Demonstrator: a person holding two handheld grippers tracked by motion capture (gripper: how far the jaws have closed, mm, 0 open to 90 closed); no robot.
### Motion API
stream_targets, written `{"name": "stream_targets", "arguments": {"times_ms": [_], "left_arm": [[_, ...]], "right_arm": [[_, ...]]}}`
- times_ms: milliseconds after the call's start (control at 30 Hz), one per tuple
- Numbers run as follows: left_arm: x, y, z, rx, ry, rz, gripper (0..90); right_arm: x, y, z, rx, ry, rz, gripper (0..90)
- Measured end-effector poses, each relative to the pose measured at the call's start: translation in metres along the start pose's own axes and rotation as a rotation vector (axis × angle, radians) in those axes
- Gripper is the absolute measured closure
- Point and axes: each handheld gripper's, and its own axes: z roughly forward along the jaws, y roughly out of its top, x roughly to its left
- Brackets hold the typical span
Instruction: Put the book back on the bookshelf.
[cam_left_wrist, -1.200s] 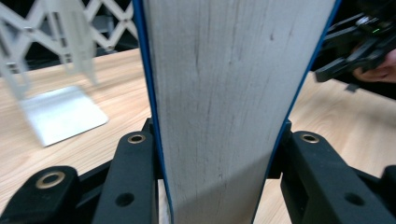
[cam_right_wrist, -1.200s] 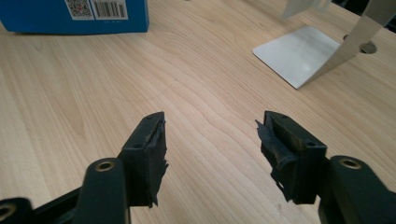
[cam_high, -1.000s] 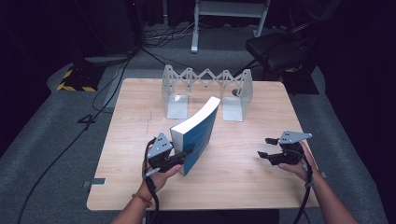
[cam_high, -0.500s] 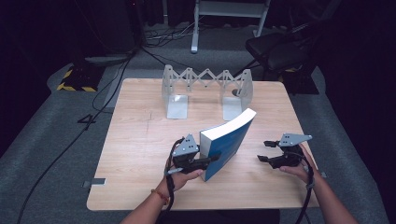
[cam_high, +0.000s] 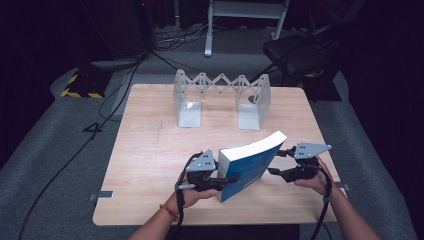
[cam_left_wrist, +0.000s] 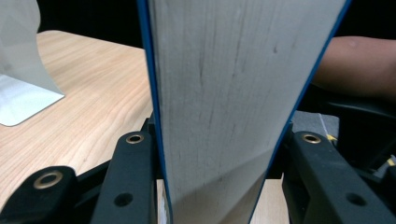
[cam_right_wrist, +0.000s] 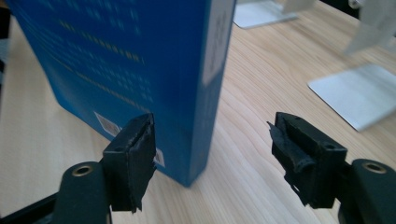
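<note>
The left claw (cam_high: 220, 181) is clamped on the blue book (cam_high: 248, 163), the right claw (cam_high: 280, 162) gapes beside its spine, and shelving in the rack (cam_high: 220, 97) beyond remains.

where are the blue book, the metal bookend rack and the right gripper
blue book (cam_high: 248, 169), high view, front cover
metal bookend rack (cam_high: 189, 114), high view, left foot plate
right gripper (cam_right_wrist: 212, 154), right gripper view, gap midway between its fingers
</note>
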Motion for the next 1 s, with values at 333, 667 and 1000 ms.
{"name": "stream_targets", "arguments": {"times_ms": [333,667,1000], "left_arm": [[0.002,0.001,-0.002,0.025,-0.009,0.029,58.4],[-0.002,-0.002,-0.007,0.095,0.09,0.109,47.2],[-0.004,-0.017,-0.011,0.218,0.137,0.15,40.8]], "right_arm": [[0.01,0.024,0.014,-0.063,0.129,-0.061,27.0],[0.01,0.023,0.011,-0.068,0.141,-0.075,35.3],[0.018,0.023,-0.006,-0.073,0.155,-0.139,45.1]]}}
